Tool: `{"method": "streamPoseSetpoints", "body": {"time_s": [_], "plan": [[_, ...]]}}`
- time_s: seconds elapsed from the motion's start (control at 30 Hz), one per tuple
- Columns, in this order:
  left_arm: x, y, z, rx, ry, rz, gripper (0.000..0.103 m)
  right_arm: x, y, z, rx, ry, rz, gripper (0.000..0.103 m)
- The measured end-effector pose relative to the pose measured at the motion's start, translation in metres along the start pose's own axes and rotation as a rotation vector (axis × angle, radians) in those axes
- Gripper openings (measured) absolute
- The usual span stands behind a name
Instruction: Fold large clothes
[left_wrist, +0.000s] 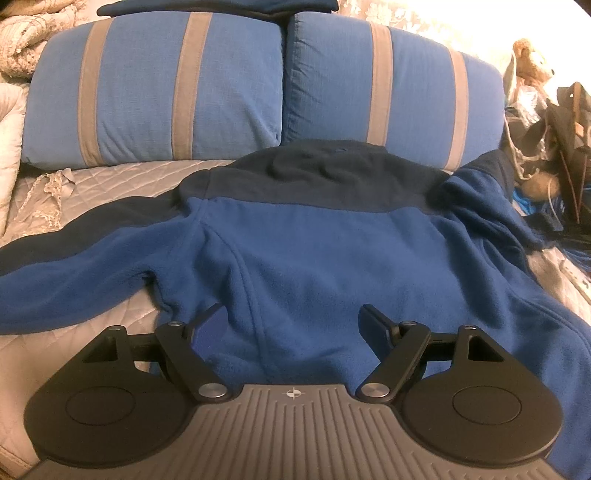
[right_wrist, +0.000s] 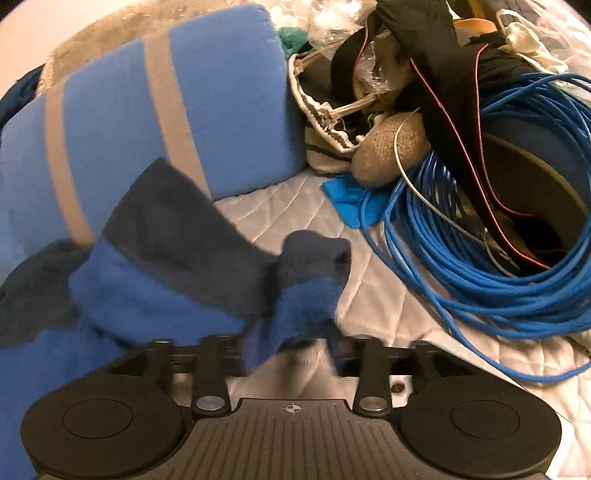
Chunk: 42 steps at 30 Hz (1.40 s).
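Observation:
A blue fleece jacket (left_wrist: 314, 251) with a dark navy yoke and collar lies spread flat on the quilted bed (left_wrist: 110, 184), collar toward the pillows. Its left sleeve (left_wrist: 74, 266) stretches out to the left. My left gripper (left_wrist: 291, 314) hovers open over the jacket's lower body, with nothing between its fingers. In the right wrist view, the jacket's other sleeve (right_wrist: 177, 266) is raised off the quilt. Its navy-and-blue cuff (right_wrist: 306, 288) is bunched between the fingers of my right gripper (right_wrist: 291, 343), which is closed on it. That view is motion-blurred.
Two blue pillows with grey stripes (left_wrist: 166, 96) stand against the head of the bed behind the jacket. To the right lies clutter: a coil of blue cable (right_wrist: 480, 266), dark straps and a bag (right_wrist: 424, 74), and a plush toy (right_wrist: 388, 151). Bare quilt (right_wrist: 295, 210) shows beside the sleeve.

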<state>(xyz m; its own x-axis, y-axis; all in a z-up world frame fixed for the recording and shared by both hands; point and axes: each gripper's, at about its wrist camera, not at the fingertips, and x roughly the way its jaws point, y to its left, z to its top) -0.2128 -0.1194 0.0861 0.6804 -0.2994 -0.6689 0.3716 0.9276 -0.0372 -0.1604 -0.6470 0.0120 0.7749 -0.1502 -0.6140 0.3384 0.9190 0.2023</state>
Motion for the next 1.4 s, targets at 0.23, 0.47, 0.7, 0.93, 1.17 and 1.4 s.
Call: {"method": "streamPoseSetpoints", "body": {"time_s": [0.23, 0.47, 0.7, 0.93, 1.17, 1.4], "plan": [[0.000, -0.001, 0.001, 0.004, 0.005, 0.001, 0.078, 0.005, -0.029, 0.009, 0.031, -0.057, 0.069, 0.068], [0.003, -0.004, 0.003, 0.012, 0.014, 0.008, 0.078, 0.049, -0.050, 0.025, 0.135, 0.022, 0.154, 0.032], [0.005, -0.004, 0.003, 0.017, 0.025, 0.015, 0.078, 0.081, -0.048, 0.051, 0.169, 0.007, 0.118, 0.031], [0.006, -0.004, 0.003, 0.020, 0.027, 0.019, 0.078, 0.104, -0.038, 0.039, 0.096, 0.058, 0.027, 0.037], [0.004, -0.004, 0.003, 0.013, 0.019, 0.012, 0.078, 0.044, -0.053, 0.035, 0.289, -0.027, 0.050, 0.064], [0.002, -0.005, 0.002, 0.010, 0.014, 0.008, 0.078, 0.023, -0.063, -0.005, 0.466, 0.067, 0.128, 0.063]]}}
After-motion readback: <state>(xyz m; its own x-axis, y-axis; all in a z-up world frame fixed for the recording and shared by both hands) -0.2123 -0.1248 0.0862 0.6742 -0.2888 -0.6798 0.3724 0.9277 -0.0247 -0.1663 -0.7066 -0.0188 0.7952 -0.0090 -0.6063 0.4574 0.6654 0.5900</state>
